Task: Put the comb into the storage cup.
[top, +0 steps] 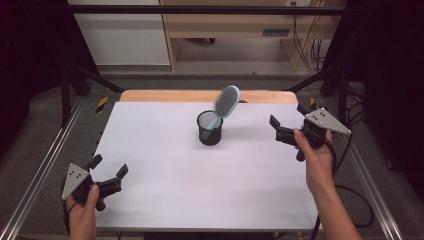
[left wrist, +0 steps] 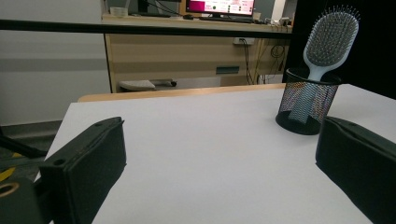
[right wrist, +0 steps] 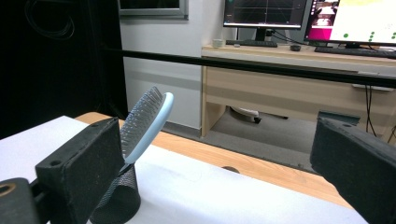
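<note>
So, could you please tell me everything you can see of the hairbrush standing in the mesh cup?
The hairbrush is a paddle type with a pale blue, plastic-looking back and handle and an oval grey pad of fine bristles. It stands handle-down in the black mesh cup, head leaning up and to the right over the rim in the high view. Its handle shows through the mesh. It touches nothing but the cup, which sits on the white table; both open grippers are clear of it.

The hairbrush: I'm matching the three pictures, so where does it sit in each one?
High view: hairbrush at centre, leaning right.
Left gripper view: upper right, bristles facing the camera.
Right gripper view: left of centre, seen edge-on.
Shared landmark: the black mesh cup holding it.
</note>
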